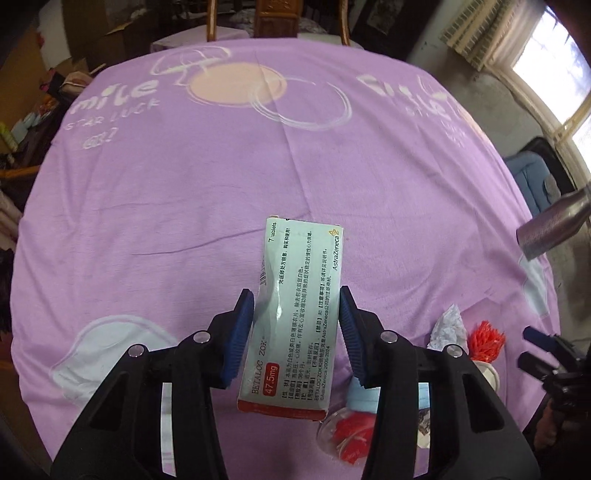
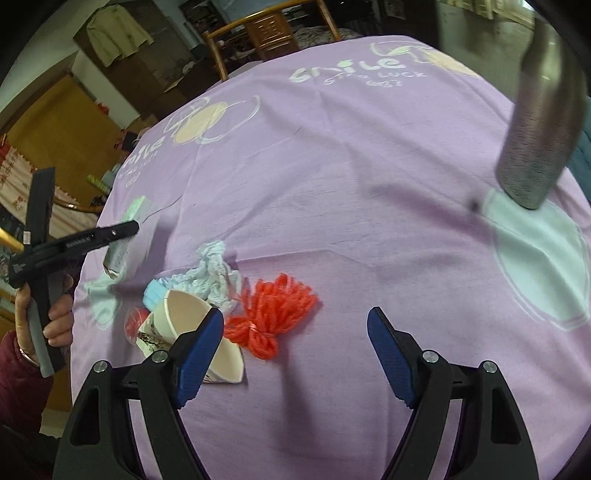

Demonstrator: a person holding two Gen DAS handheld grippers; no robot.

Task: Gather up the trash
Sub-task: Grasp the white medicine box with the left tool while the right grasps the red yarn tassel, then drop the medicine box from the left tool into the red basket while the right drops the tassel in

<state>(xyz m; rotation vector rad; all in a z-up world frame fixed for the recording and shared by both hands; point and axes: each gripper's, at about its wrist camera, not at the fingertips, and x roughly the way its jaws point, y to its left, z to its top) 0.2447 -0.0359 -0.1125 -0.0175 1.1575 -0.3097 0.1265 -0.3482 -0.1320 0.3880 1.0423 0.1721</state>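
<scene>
A white and red medicine box [image 1: 291,325] lies lengthwise between the blue pads of my left gripper [image 1: 295,293], and both pads touch its long sides. The right wrist view shows the same box [image 2: 123,240] low over the purple tablecloth [image 2: 351,184] under the left gripper [image 2: 127,230]. My right gripper [image 2: 295,314] is open above the cloth with nothing between its fingers. Just beyond and left of it lie a red yarn bundle [image 2: 277,306], a paper cup [image 2: 184,325] on its side, a crumpled pale tissue [image 2: 210,273] and a clear bag with red bits [image 2: 135,321].
A grey metal bottle [image 2: 539,122] stands at the cloth's right edge. A wooden chair [image 2: 269,33] sits beyond the far side. A person's hand [image 2: 55,317] holds the left gripper's handle. The trash pile [image 1: 461,339] lies right of the box.
</scene>
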